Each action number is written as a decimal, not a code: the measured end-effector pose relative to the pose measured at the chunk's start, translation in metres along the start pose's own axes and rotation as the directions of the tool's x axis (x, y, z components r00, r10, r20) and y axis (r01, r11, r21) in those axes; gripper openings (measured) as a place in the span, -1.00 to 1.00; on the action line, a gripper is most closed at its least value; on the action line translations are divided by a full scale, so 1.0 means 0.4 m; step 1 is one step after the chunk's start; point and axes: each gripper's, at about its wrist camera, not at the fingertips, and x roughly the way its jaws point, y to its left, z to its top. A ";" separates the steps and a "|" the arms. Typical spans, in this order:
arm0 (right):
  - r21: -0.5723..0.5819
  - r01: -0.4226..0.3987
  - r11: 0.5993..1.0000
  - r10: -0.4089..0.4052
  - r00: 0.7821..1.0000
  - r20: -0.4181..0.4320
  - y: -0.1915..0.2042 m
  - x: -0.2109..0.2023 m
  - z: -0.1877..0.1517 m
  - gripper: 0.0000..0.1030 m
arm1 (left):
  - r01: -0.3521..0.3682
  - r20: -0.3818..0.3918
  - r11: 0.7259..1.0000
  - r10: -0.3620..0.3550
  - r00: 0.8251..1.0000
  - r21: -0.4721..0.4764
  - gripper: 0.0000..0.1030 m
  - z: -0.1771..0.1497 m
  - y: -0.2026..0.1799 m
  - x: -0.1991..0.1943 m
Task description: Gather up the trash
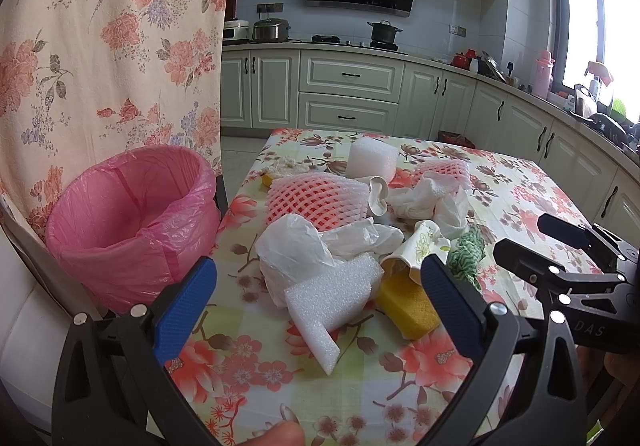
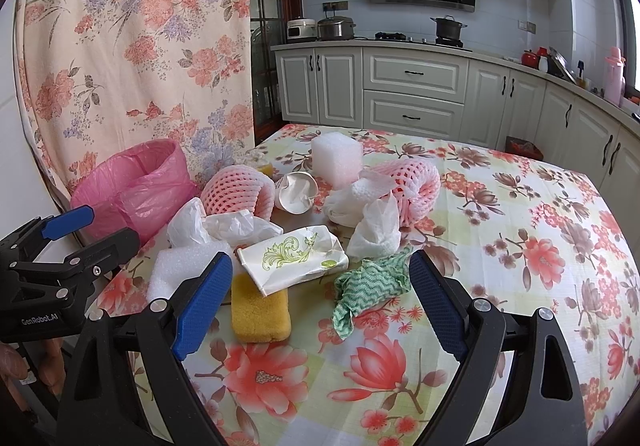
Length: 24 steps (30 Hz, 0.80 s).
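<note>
Trash [image 2: 292, 266] heaped mid-table on floral cloth [image 2: 520, 230], both grippers spread apart and empty.

White foam wedge [image 1: 332, 294] nearest left gripper [image 1: 316, 286], jaws wide, nothing between. Yellow sponge [image 2: 260, 310] touching crushed paper cup [image 2: 296, 262], green zigzag rag [image 2: 368, 286] just beside, all ahead of right gripper [image 2: 320, 278], likewise wide and bare. Pink foam nets [image 2: 240, 189], crumpled tissues [image 2: 372, 226] and white foam block [image 2: 336, 161] farther back. Pink-lined bin [image 1: 132, 221] off table's left edge, beside floral curtain [image 1: 112, 37].

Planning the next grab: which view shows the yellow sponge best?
The right wrist view: the yellow sponge lies nearly whole there. In the left wrist view, the sponge is partly hidden behind a blue finger pad.
</note>
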 end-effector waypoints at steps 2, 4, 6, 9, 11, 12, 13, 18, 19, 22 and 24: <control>0.001 -0.001 1.000 0.001 1.000 0.000 -0.001 0.000 0.000 0.63 | 0.000 0.000 1.000 0.000 1.000 0.000 0.91 0.000 0.000 0.000; 0.001 0.000 1.000 0.000 1.000 -0.001 0.000 0.000 0.000 0.63 | 0.000 0.000 1.000 0.000 1.000 0.001 0.91 0.000 0.000 0.000; 0.001 0.001 1.000 -0.001 1.000 -0.002 0.001 0.000 0.000 0.63 | 0.000 0.000 1.000 0.000 1.000 0.000 0.91 0.000 0.000 0.000; 0.001 0.000 1.000 0.000 1.000 0.000 0.000 0.000 0.000 0.63 | 0.001 0.000 1.000 -0.001 1.000 0.001 0.91 0.000 0.000 0.000; 0.001 0.000 1.000 0.000 1.000 -0.001 0.000 0.000 0.000 0.63 | 0.000 0.000 1.000 0.000 1.000 0.001 0.91 0.001 0.000 0.000; 0.001 0.000 1.000 0.000 1.000 -0.002 0.000 0.000 0.000 0.63 | 0.000 0.000 1.000 0.000 1.000 0.000 0.91 0.000 0.000 0.000; 0.001 0.000 1.000 0.000 1.000 -0.002 0.000 0.001 0.000 0.63 | 0.000 0.000 1.000 0.000 1.000 0.000 0.91 0.001 0.000 0.000; 0.002 0.000 1.000 0.000 1.000 -0.001 -0.001 0.000 -0.001 0.63 | -0.001 0.001 1.000 0.001 1.000 -0.003 0.91 0.004 0.001 0.002; 0.002 0.000 1.000 0.000 1.000 -0.002 -0.001 0.000 -0.001 0.63 | -0.001 0.001 1.000 0.001 1.000 -0.002 0.91 0.004 0.001 0.002; 0.002 0.001 1.000 -0.001 1.000 -0.003 -0.001 0.000 -0.001 0.63 | 0.000 0.000 1.000 0.000 1.000 -0.002 0.91 0.005 0.002 0.003; 0.002 0.002 1.000 -0.002 1.000 -0.003 0.000 0.000 -0.001 0.63 | 0.000 0.000 1.000 0.000 1.000 -0.002 0.91 0.004 0.002 0.002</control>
